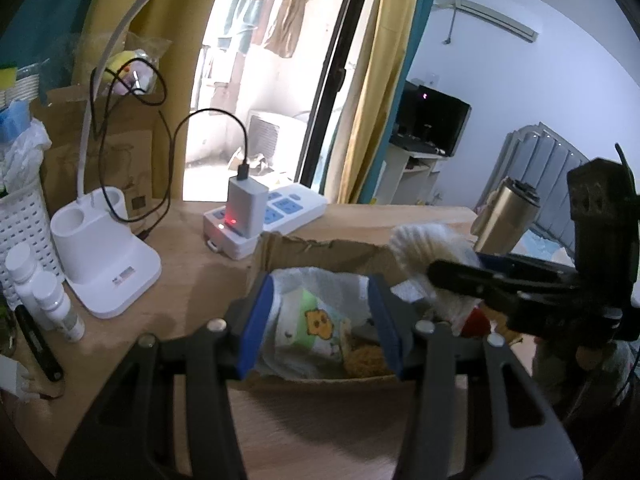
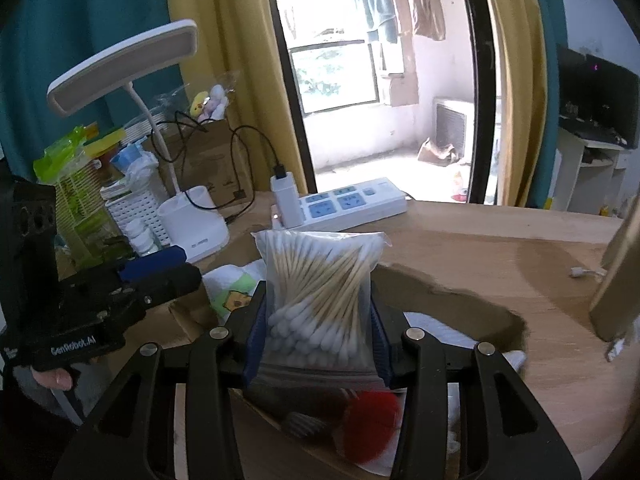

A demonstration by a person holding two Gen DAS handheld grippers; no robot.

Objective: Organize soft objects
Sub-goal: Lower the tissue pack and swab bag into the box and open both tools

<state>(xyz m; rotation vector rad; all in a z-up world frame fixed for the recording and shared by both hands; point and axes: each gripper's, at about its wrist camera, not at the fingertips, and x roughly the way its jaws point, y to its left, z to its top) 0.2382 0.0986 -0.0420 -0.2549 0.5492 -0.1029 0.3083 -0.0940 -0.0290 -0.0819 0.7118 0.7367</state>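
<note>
A brown cardboard box (image 1: 320, 250) sits on the wooden table and holds soft things: a white cloth with a cartoon print (image 1: 316, 322), a tan fuzzy piece (image 1: 366, 358) and a red pompom (image 2: 372, 428). My left gripper (image 1: 320, 326) is open, its blue pads either side of the printed cloth over the box. My right gripper (image 2: 318, 328) is shut on a clear bag of cotton swabs (image 2: 320, 288) and holds it upright above the box. The right gripper shows in the left wrist view (image 1: 520, 292) with the white bag (image 1: 432, 256) in it.
A white desk lamp with pen holder (image 1: 106, 256) and a white power strip with charger (image 1: 264, 212) stand behind the box. A white basket (image 1: 24, 220) and small bottles (image 1: 48, 296) are at far left. A metal flask (image 1: 504, 216) stands at right.
</note>
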